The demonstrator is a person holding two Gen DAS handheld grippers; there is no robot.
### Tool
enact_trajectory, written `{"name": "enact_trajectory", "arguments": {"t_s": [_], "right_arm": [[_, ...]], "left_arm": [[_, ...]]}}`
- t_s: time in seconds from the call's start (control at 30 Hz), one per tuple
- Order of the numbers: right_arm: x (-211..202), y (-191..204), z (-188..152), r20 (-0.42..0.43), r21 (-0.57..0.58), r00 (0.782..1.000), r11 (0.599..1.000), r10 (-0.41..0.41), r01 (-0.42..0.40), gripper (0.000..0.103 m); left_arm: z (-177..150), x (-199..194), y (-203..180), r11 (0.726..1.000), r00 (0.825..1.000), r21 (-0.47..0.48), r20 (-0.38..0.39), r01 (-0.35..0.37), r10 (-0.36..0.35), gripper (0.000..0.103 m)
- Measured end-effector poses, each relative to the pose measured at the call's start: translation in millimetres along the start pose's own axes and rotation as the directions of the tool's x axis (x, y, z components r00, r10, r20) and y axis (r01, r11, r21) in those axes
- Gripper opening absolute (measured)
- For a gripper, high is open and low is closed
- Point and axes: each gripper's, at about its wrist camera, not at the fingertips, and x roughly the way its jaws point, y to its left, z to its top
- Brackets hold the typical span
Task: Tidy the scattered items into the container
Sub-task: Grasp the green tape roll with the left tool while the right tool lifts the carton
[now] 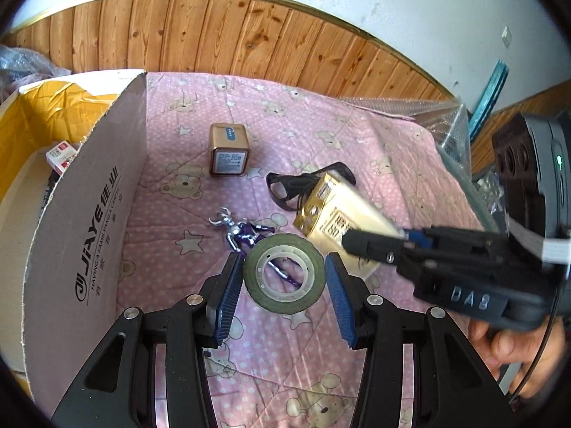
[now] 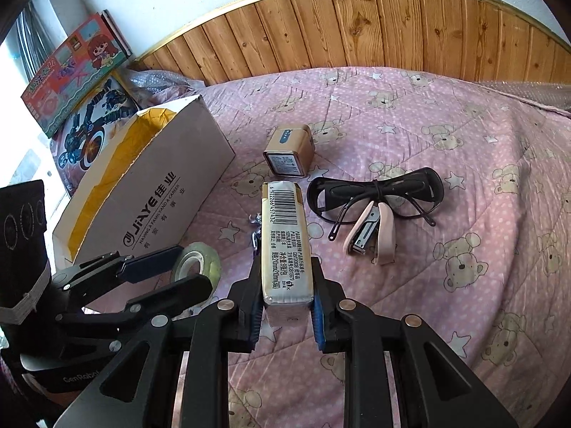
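Note:
My left gripper (image 1: 283,278) is open around a roll of clear tape (image 1: 284,274) on the pink quilt; the pads stand close on both sides, and it also shows in the right wrist view (image 2: 162,274). My right gripper (image 2: 285,292) is shut on a gold tissue pack (image 2: 285,246), seen tilted in the left wrist view (image 1: 342,221). A purple and silver toy figure (image 1: 246,233) lies partly under the tape. A gold cube box (image 1: 228,153), black goggles (image 2: 374,192) and a pink stapler (image 2: 374,235) lie on the quilt. The cardboard box (image 1: 89,221) stands at the left.
The cardboard box holds a small red and white packet (image 1: 60,153). Toy boxes (image 2: 75,75) stand behind it by the wall. Bubble wrap (image 1: 439,121) lies at the bed's right edge. A wooden headboard (image 2: 357,25) runs along the back.

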Motion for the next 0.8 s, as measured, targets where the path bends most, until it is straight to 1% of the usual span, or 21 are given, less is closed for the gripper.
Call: {"name": "enact_trajectory", "arguments": {"t_s": [0.2, 0.47, 0.8], "right_arm": [[-5.0, 15.3, -15.7, 0.008, 0.010, 1.000, 1.000, 0.007, -0.007, 0.024], [-18.3, 27.2, -28.9, 0.028, 0.047, 0.999, 0.999, 0.023, -0.024, 0.024], [-34.2, 51.9, -33.3, 0.048, 0.034, 0.998, 0.999, 0.039, -0.040, 0.024]], "left_arm": [[2.0, -12.3, 4.0, 1.000, 1.000, -0.014, 0.016, 0.000, 0.000, 0.049], [7.4, -33.1, 4.2, 1.000, 0.998, -0.014, 0.054, 0.022, -0.022, 0.049], [12.8, -57.1, 6.4, 0.999, 0.995, -0.022, 0.096, 0.044, -0.041, 0.049]]}}
